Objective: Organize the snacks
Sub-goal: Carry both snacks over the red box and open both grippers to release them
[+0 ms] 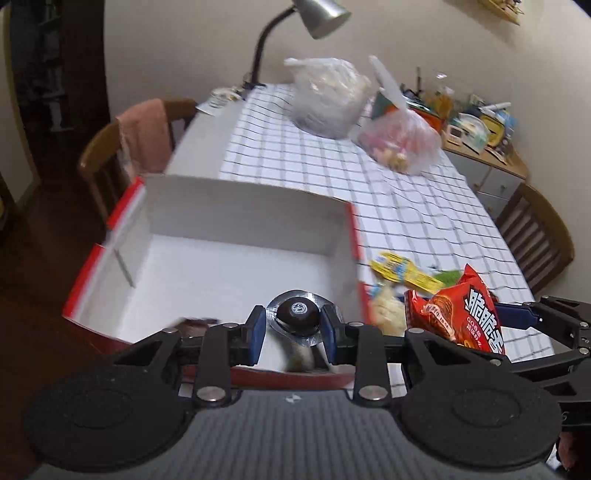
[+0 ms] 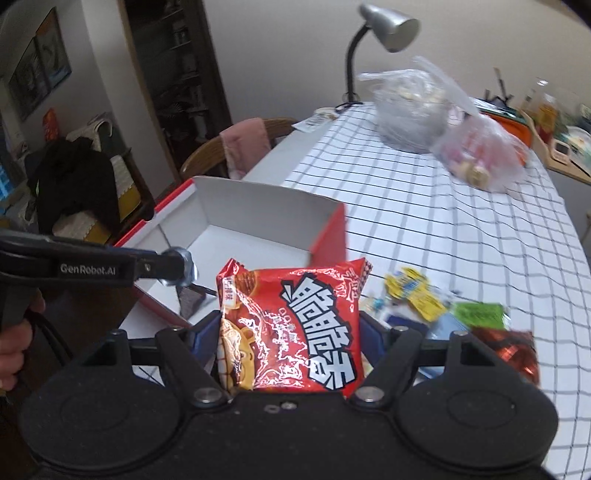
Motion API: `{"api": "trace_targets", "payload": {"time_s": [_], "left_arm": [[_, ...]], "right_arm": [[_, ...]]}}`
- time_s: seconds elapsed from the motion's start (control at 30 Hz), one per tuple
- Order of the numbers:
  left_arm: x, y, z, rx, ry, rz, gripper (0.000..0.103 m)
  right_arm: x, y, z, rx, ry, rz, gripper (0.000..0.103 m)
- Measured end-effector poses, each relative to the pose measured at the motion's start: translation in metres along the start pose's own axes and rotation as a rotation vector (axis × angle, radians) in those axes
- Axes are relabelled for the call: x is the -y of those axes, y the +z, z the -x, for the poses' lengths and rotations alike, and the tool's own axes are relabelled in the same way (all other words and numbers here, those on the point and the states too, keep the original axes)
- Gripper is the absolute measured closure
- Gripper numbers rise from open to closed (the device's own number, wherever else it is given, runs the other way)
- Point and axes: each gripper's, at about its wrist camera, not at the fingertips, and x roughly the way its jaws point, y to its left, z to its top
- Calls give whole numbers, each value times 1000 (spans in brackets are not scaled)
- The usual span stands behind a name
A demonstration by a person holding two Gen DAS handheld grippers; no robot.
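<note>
Checked cloth covers most of the tabletop (image 1: 369, 173), which stands in a dim room with wooden chairs (image 1: 110, 147) at its sides and a gooseneck lamp (image 2: 388, 26) at its far end. Two knotted plastic bags (image 1: 328, 96) are seen near that far end, one clear and one pinkish, just beside each other.

An open box (image 1: 221, 236), white inside and red outside, is set at the near left part of the tabletop. Its floor is bare in what is shown.

The left tongs (image 1: 295, 325) are pressed against a small round dark snack in a silver foil cup (image 1: 297, 314), which is held up in front of the box's near wall. The blue pads (image 1: 256, 328) are seen on either side of it.

The right tongs (image 2: 288, 332) are pinching a red snack packet (image 2: 291, 325) with large white characters; the packet is held upright between the blue pads, just right of the box's near corner. A hand (image 2: 14, 332) is partly visible on the left grip in the right wrist view.

Loose snacks (image 2: 417, 291) in yellow, green and red wrappers are left lying on the cloth to the right of the box, near the held packet.
</note>
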Motion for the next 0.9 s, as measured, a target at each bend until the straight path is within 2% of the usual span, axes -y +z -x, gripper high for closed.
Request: {"api": "trace_targets", "payload": {"time_s": [0.2, 0.47, 0.9], "left_arm": [[-45, 14, -9, -2, 47, 6, 72], [-88, 24, -38, -39, 89, -15, 72], [-101, 18, -97, -165, 111, -90, 72]], "right_arm": [[-28, 25, -44, -41, 10, 23, 28], [-55, 44, -102, -83, -48, 77, 28], [-62, 37, -163, -198, -89, 97, 28]]}}
